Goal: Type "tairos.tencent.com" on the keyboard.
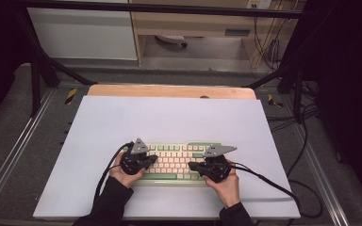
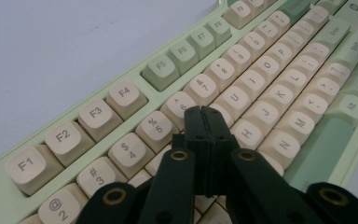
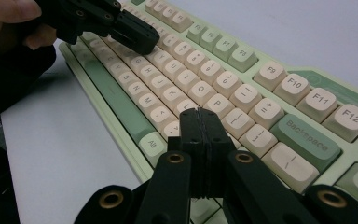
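High view: a pale green keyboard (image 1: 176,163) with cream keys lies on a white surface (image 1: 122,122), nearer its front edge than its far edge and roughly midway between the left and right edges, its long side running parallel to the front edge. The person's two hands come in over that front edge, each holding a black gripper above the keyboard. The left gripper (image 1: 153,160) sits over the keyboard's left end, its tip pointing toward the middle of the key field; the right gripper (image 1: 192,165) sits over the right end, pointing inward toward the other, so the two tips face each other with a stretch of keys between them. In the left gripper view the left gripper (image 2: 203,111) has its jaws pressed flat together with nothing between them, the tip low over the cream keys just in front of the number row, near the 6 and 7 keys; whether it touches a key cannot be told. In the right gripper view the right gripper (image 3: 199,112) likewise has its jaws closed against each other and empty, the tip poised over the letter keys close to P, with the green Backspace key (image 3: 306,136) off to one side and the left gripper visible farther along the keyboard.
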A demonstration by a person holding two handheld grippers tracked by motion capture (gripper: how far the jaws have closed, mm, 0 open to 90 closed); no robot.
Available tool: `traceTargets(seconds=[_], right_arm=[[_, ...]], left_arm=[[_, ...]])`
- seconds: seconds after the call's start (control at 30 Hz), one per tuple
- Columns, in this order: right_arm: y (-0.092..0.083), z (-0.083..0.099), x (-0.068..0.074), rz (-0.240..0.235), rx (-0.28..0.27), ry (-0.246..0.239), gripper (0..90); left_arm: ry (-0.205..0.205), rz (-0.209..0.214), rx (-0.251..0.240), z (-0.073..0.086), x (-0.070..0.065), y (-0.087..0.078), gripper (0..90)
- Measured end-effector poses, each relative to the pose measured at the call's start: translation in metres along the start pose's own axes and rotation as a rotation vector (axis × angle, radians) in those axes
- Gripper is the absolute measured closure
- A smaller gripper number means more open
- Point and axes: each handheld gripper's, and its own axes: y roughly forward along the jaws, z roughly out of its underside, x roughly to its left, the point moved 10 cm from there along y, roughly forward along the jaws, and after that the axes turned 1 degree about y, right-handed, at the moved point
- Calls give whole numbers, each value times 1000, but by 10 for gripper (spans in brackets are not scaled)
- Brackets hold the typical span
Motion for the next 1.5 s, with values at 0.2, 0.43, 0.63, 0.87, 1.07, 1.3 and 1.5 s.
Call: traceTargets(seconds=[0.2, 0.43, 0.63, 0.87, 1.07, 1.3, 1.5], right_arm=[[0, -1, 0, 0, -5, 3, 885], [1, 0, 0, 3, -2, 12, 900], [0, -1, 0, 2, 0, 12, 900], [0, -5, 0, -3, 0, 23, 900], [10, -13, 5, -20, 6, 18, 900], [24, -7, 9, -30, 33, 9, 900], [31, 1, 12, -34, 55, 10, 900]], left_arm=[[7, 14, -25, 0, -2, -20, 899], [5, 13, -32, 6, -1, -34, 899], [-7, -3, -36, 17, 6, -47, 899], [-38, -31, -31, 35, 20, -61, 898], [-48, -39, -37, 44, 25, -69, 898], [-59, -34, -40, 49, 27, -72, 898], [-60, -33, -38, 52, 28, -71, 898]])
